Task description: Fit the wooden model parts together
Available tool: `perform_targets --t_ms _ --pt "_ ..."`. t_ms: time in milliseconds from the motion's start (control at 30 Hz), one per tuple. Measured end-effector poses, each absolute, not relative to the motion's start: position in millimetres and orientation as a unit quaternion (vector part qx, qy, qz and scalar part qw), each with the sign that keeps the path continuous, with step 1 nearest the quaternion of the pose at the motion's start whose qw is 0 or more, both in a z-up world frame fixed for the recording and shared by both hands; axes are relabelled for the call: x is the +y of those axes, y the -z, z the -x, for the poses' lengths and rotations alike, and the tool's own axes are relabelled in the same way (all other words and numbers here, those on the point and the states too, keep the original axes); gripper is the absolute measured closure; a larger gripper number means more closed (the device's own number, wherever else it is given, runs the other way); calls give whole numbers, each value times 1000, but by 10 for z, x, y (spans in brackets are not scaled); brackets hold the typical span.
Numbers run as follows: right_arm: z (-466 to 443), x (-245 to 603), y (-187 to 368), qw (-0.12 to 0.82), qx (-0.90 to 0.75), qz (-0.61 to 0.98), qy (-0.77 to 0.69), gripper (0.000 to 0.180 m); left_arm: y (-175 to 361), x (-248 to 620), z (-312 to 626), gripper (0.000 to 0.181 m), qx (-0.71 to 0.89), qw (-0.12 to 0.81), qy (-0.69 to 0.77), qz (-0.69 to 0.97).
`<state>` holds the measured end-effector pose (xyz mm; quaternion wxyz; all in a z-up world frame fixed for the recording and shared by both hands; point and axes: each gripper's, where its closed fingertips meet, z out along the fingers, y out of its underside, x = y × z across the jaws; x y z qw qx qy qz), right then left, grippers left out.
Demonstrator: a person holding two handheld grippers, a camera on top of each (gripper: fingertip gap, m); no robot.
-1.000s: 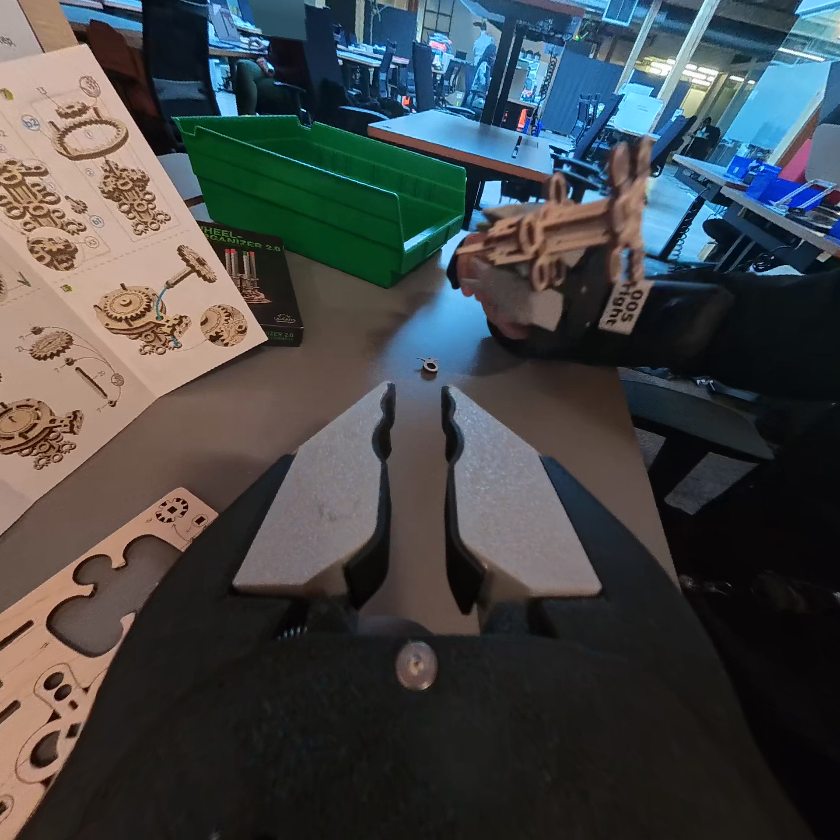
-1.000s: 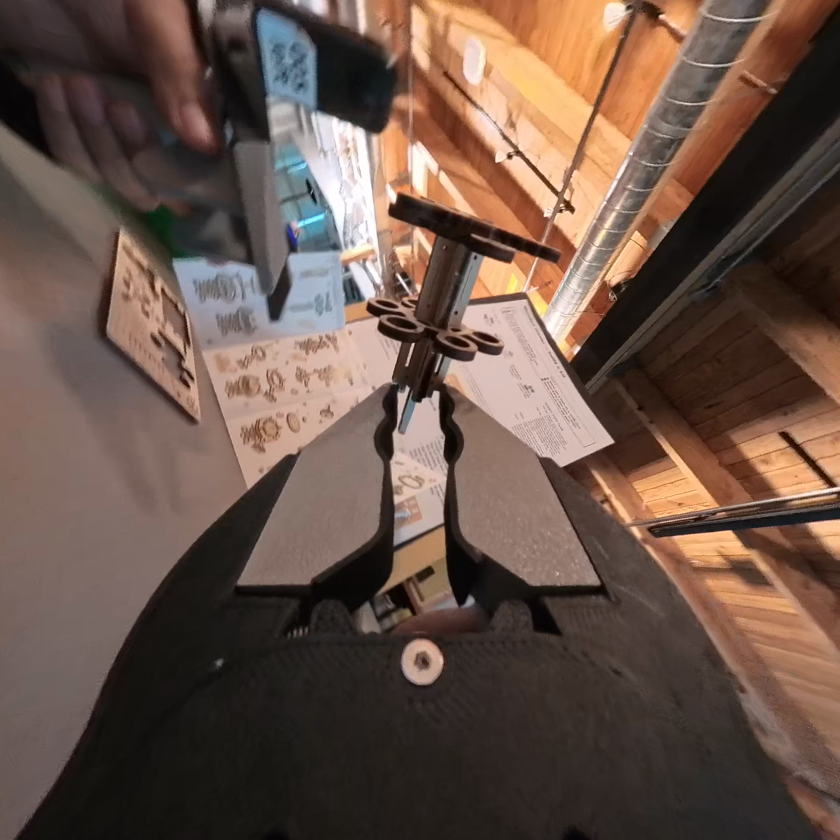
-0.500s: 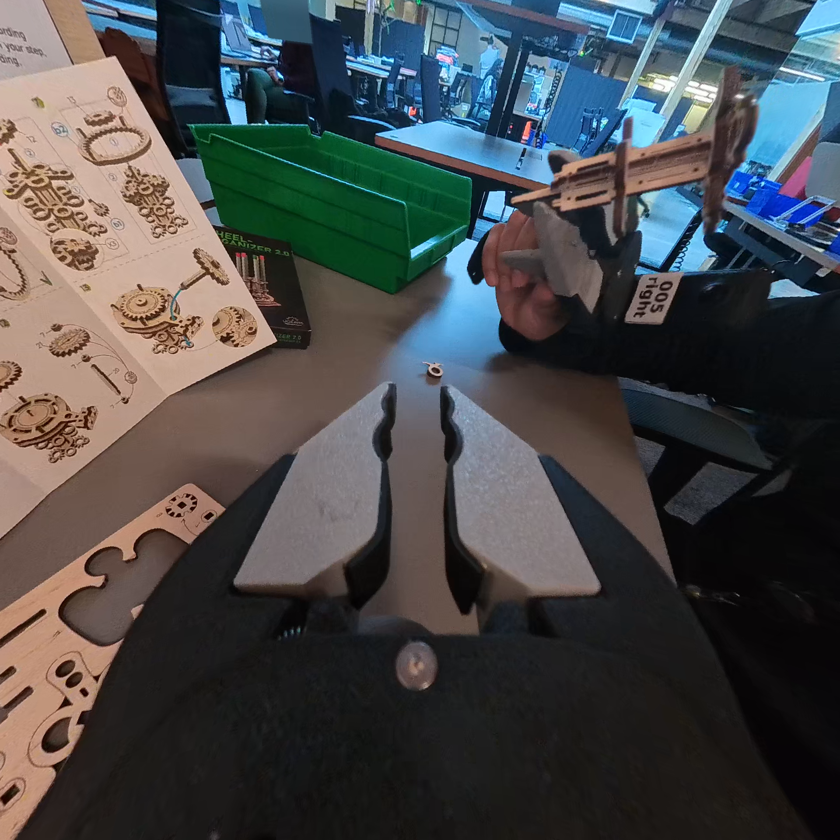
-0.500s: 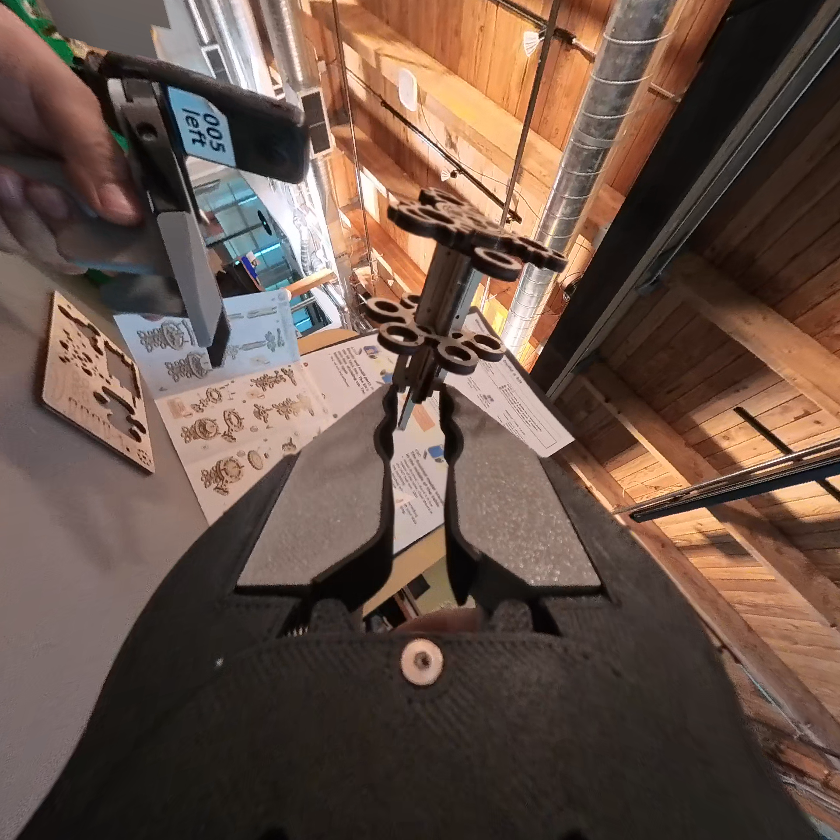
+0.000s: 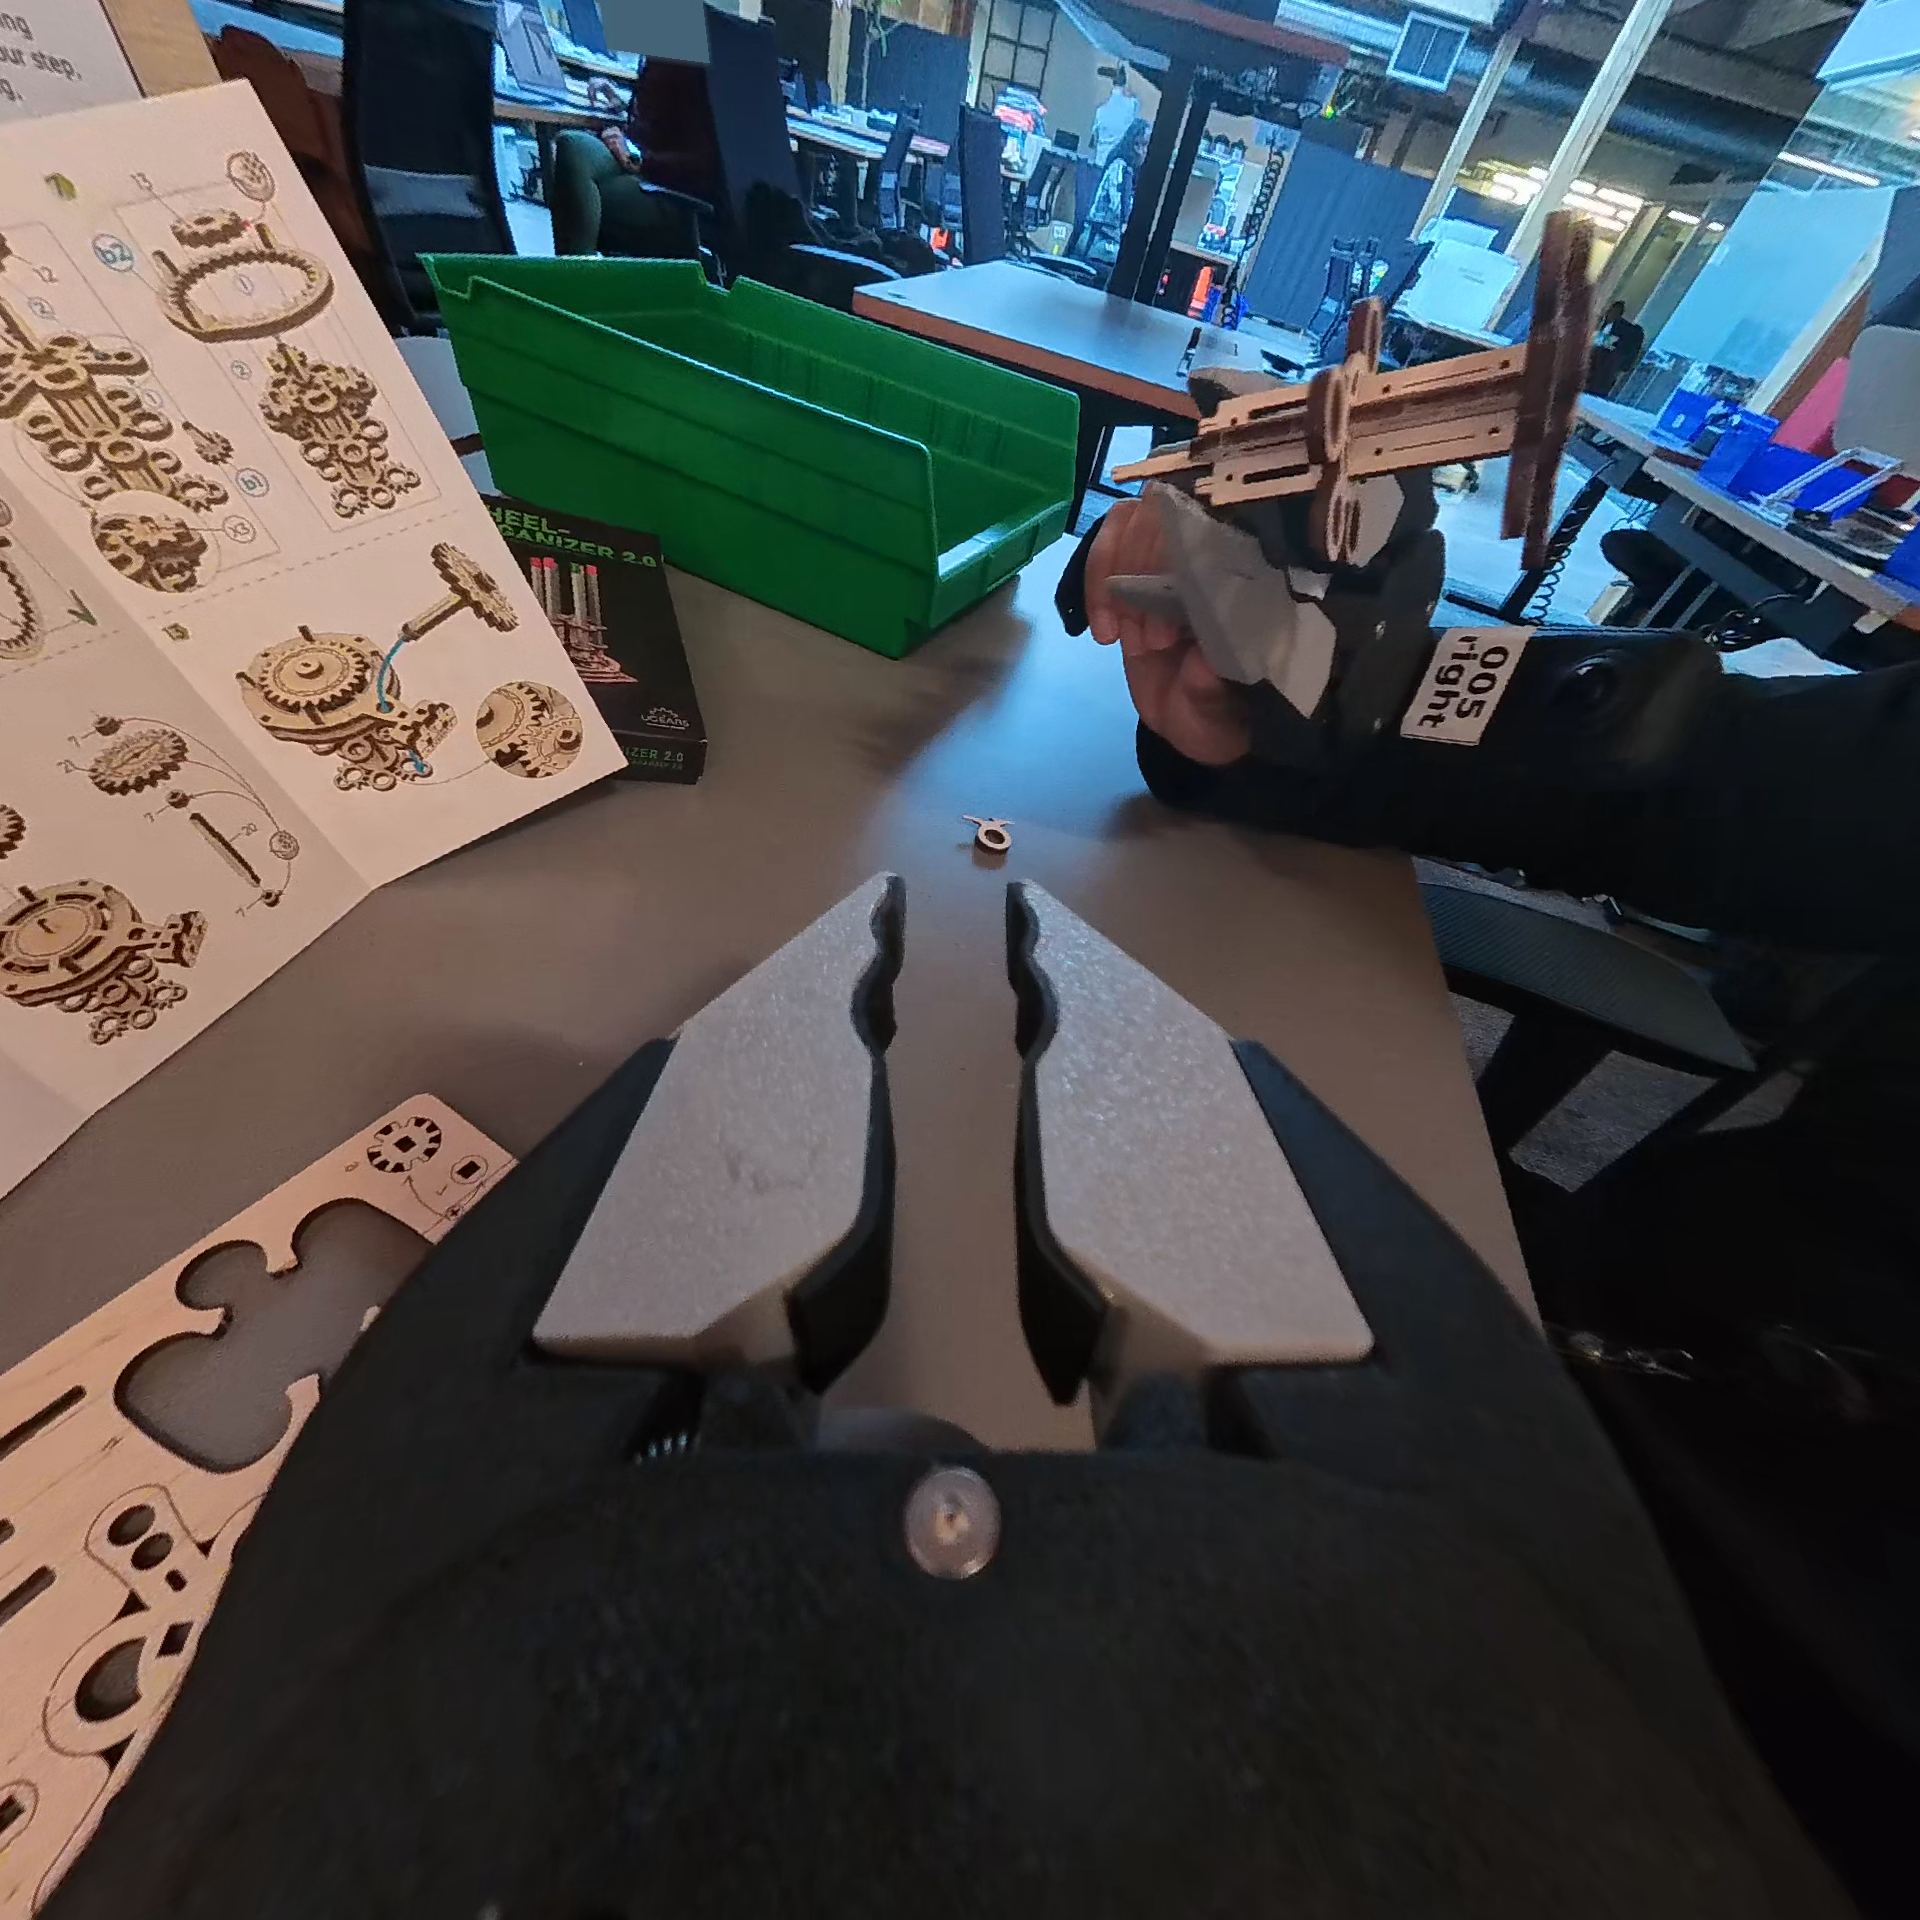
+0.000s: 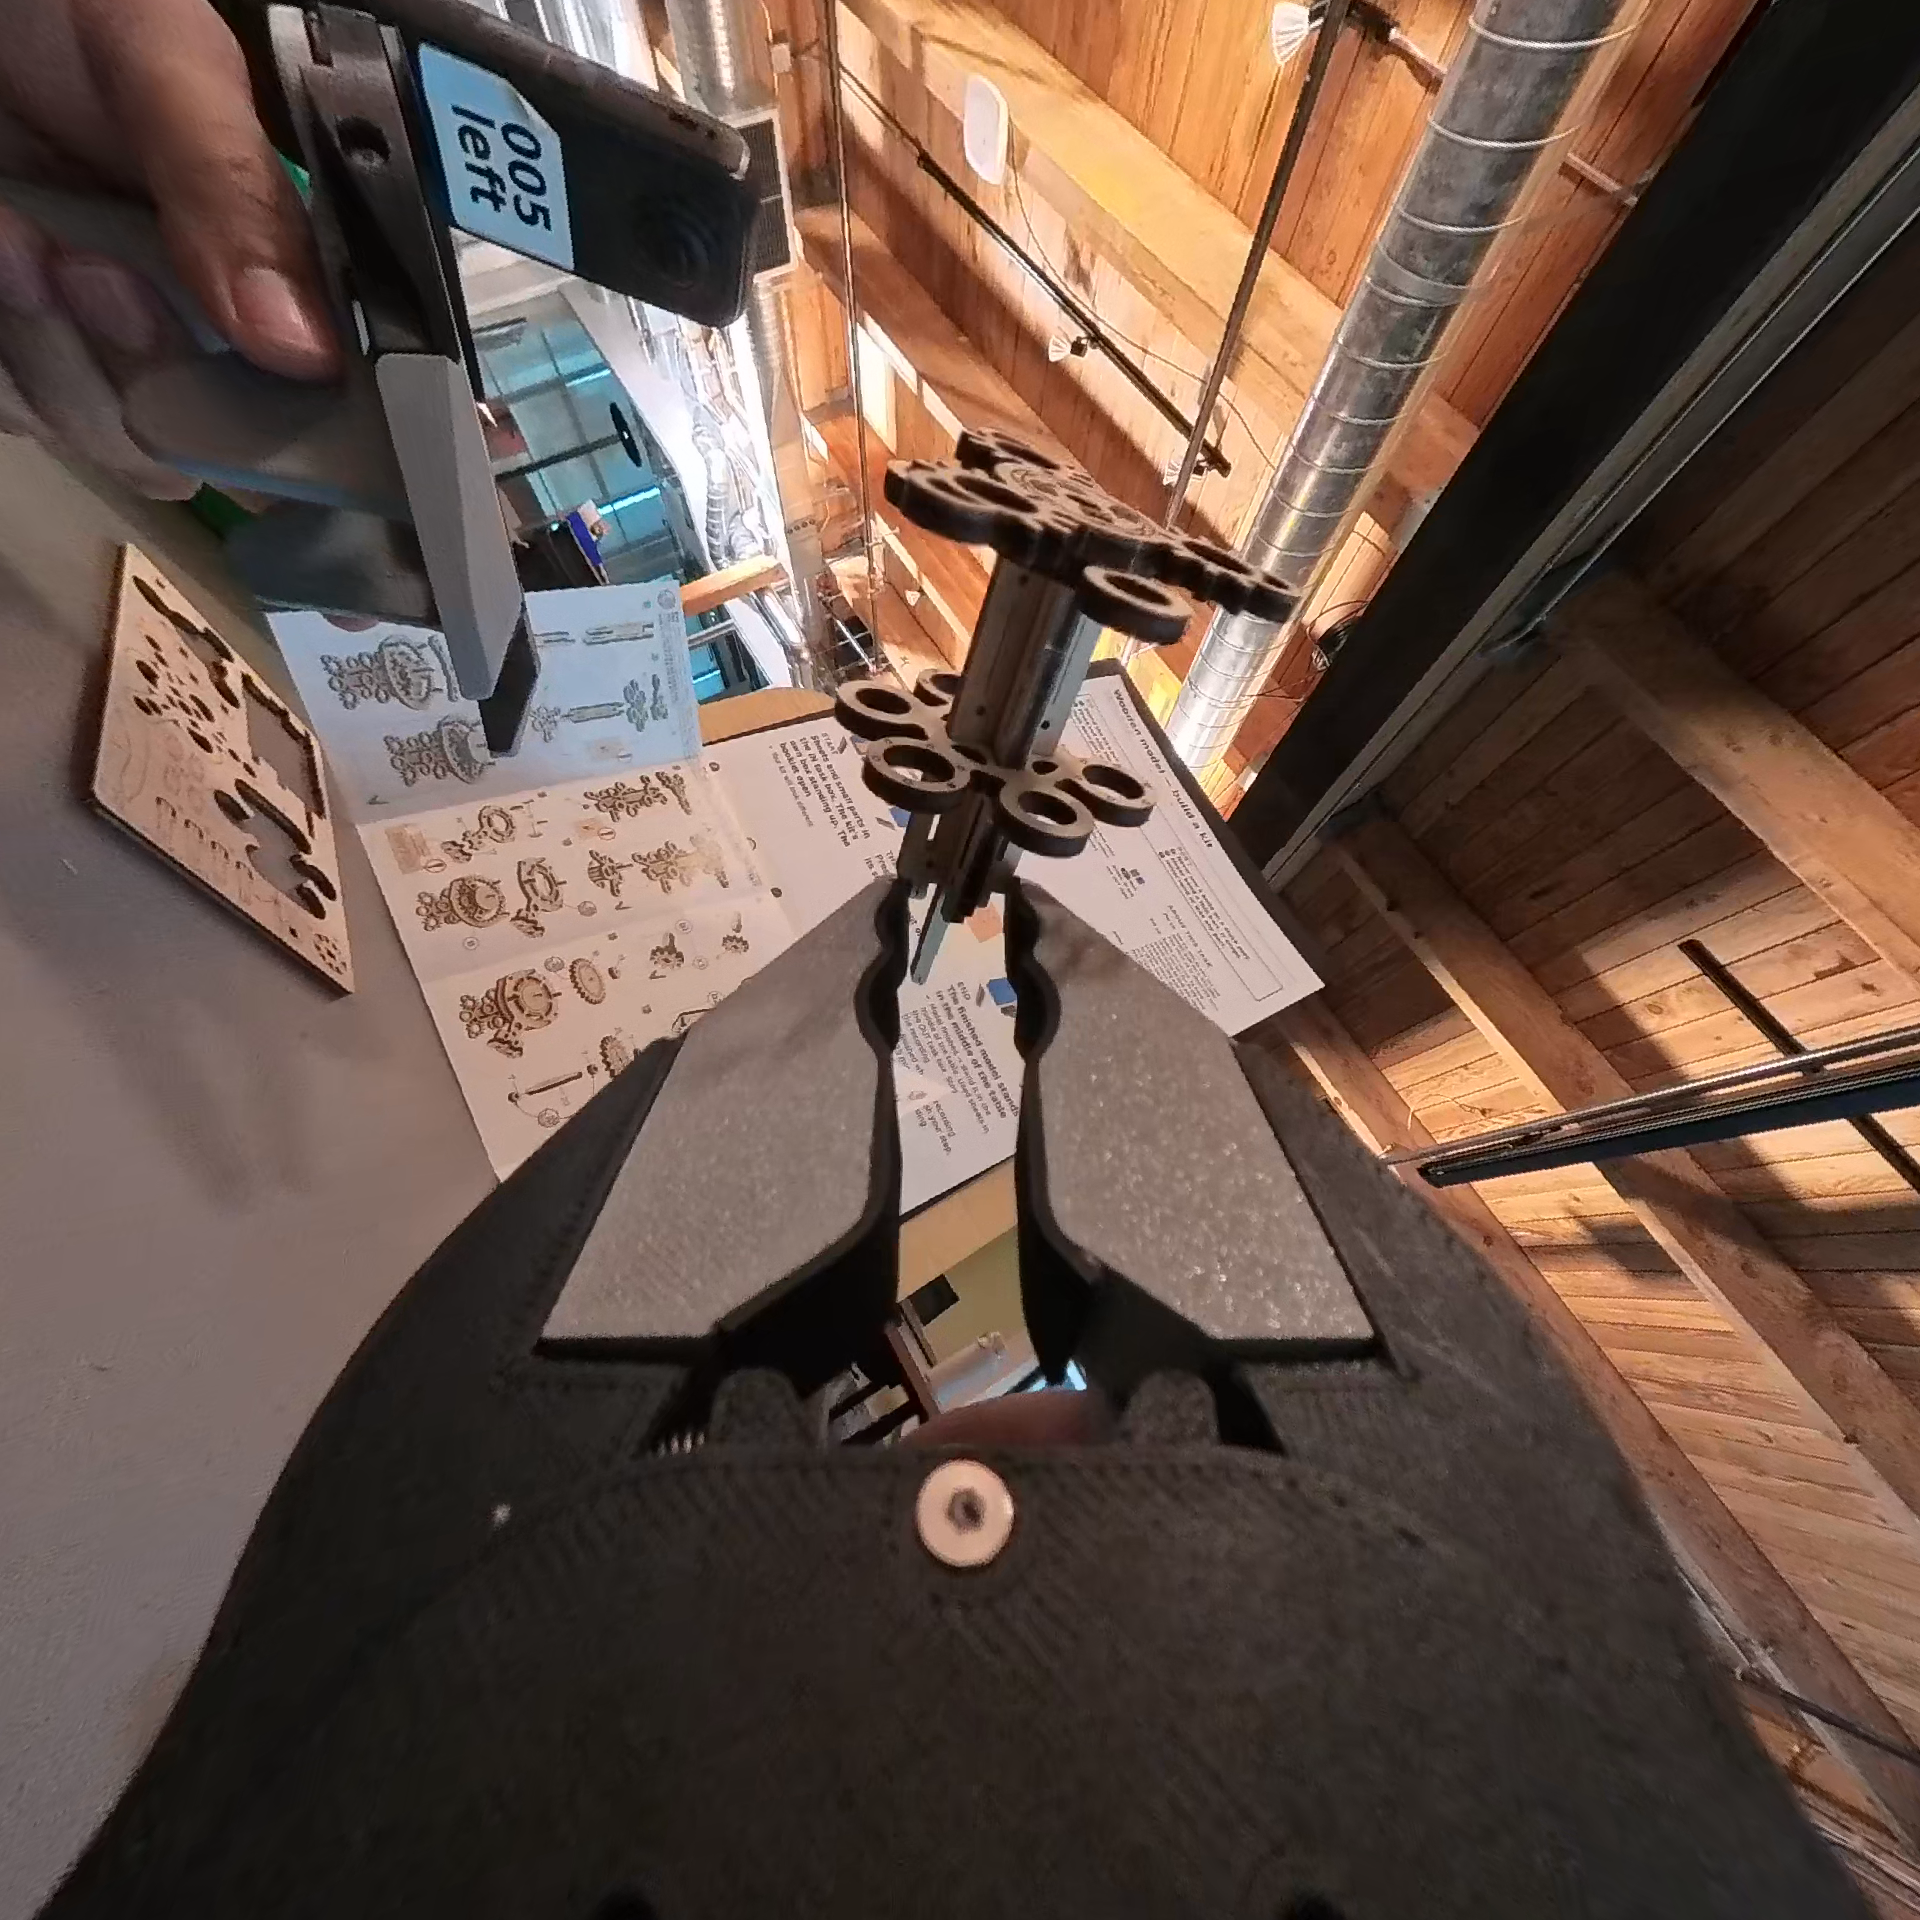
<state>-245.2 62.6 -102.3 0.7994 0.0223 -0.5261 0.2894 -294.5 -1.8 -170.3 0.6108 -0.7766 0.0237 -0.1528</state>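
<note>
My right gripper [image 6: 956,914] is shut on the lower end of the wooden model [image 6: 1023,675], a slotted shaft with a ring-lobed plate partway up and a larger lobed plate at its far end. In the left wrist view the right gripper [image 5: 1262,520] holds the model [image 5: 1361,436] in the air at the right, shaft nearly level. My left gripper [image 5: 954,904] is open and empty, low over the grey table [image 5: 727,935]. A small loose wooden piece [image 5: 987,833] lies on the table just beyond its fingertips. The left gripper [image 6: 488,665] also shows at the upper left of the right wrist view.
A green bin [image 5: 748,436] stands at the back, with a black box [image 5: 613,644] in front of it. A folded instruction sheet [image 5: 260,582] lies at the left. A punched wooden parts sheet [image 5: 156,1403] lies at the near left. The table's right edge [image 5: 1455,1039] borders a chair. Spacing between my two grippers at the tips: around 11 centimeters.
The right gripper has lifted and turned the model, so its shaft now lies nearly level. The left gripper has stayed open and almost still.
</note>
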Motion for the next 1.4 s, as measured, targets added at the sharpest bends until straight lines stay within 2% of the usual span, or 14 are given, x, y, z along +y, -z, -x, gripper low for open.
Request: perform_targets --t_ms 233,367,500,700,800,900,1033,1400 --pt "2474 622 1064 793 -538 -24 -283 165 1702 -23 2959 165 22 611 151 777" --pt "2636 684 1295 773 -603 -54 -189 165 1694 -36 3014 165 12 614 150 775" --pt "2738 811 1601 661 -739 -78 -101 166 1744 -49 3162 165 -19 607 129 784" --pt "2744 1386 1606 465 -869 -94 140 165 1830 -53 3217 165 -30 590 118 798" --pt "2838 1581 1517 420 -840 -156 308 166 1880 -44 3206 165 -20 581 103 807" --pt "3003 1564 1441 423 -775 -213 418 166 1917 -38 3203 165 -20 576 107 810" --pt "3072 1478 1551 403 -744 -251 471 165 1963 -25 3195 165 -22 570 117 813" --pt "3007 1228 1792 315 -744 -332 487 166 2107 20 3091 164 1 541 108 834"
